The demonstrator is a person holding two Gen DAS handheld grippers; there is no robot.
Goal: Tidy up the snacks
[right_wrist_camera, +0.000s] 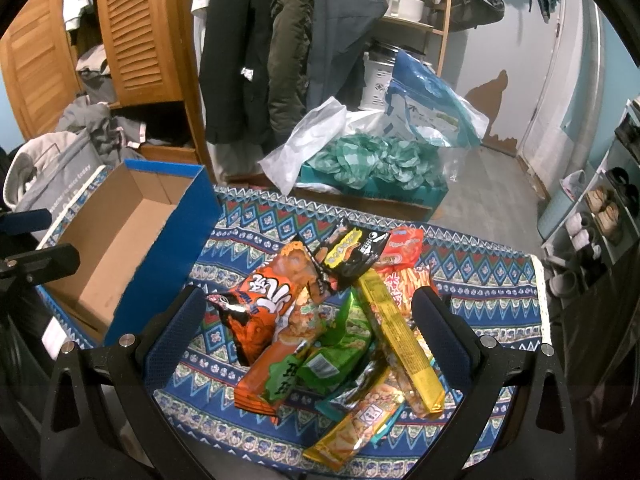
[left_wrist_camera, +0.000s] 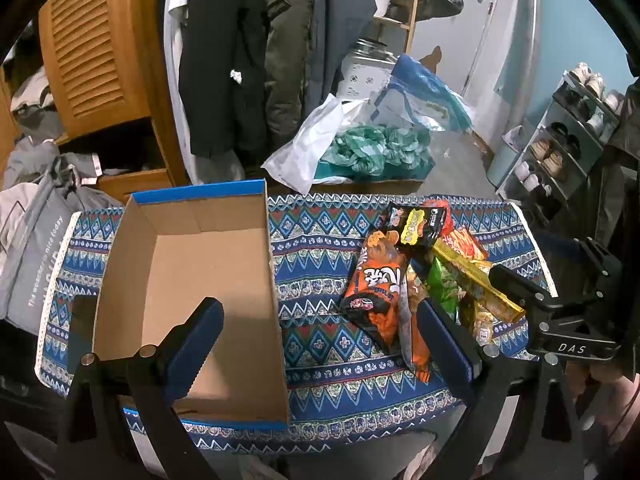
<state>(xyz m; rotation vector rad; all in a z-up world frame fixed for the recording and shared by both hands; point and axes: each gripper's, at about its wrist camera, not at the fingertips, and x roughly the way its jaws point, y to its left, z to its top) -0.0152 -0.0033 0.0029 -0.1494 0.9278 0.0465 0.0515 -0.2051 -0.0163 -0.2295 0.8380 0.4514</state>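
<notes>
Between the spread jaws of the right tongs [right_wrist_camera: 308, 296], lying heaped on the cloth [right_wrist_camera: 480, 280]: the snacks [right_wrist_camera: 332, 320], every one outside the box [right_wrist_camera: 120, 240]. Hanging released, both tongs, and gripping nothing.

Possibly going wrong from here, largest first:
- Off to the left of the right tongs, and just under the left tongs [left_wrist_camera: 318, 312]: probably being shoved or tipped, the box [left_wrist_camera: 200, 264], if knocked by a pad on the way in, being light and unloaded.
- Likely being dragged along as a clump, the overlapping pile, when tugging at any one bag, and maybe spilling toward the near edge of the cloth under the tongs.
- Possibly being crushed by too hard a squeeze, or slipping from too soft a one, the orange bag [right_wrist_camera: 260, 304] nearest the right tongs' left pad, looking puffy and slick.
- Perhaps being flicked aside, the yellow stick [right_wrist_camera: 400, 340] lying across the others by the right pad, when lifting whatever sits beneath it.
- Risking being missed, the black packet [right_wrist_camera: 352, 252] at the far side of the heap.

Containers: only the box, sitting open-topped ahead of the left tongs, showing bare cardboard floor and holding nothing.
</notes>
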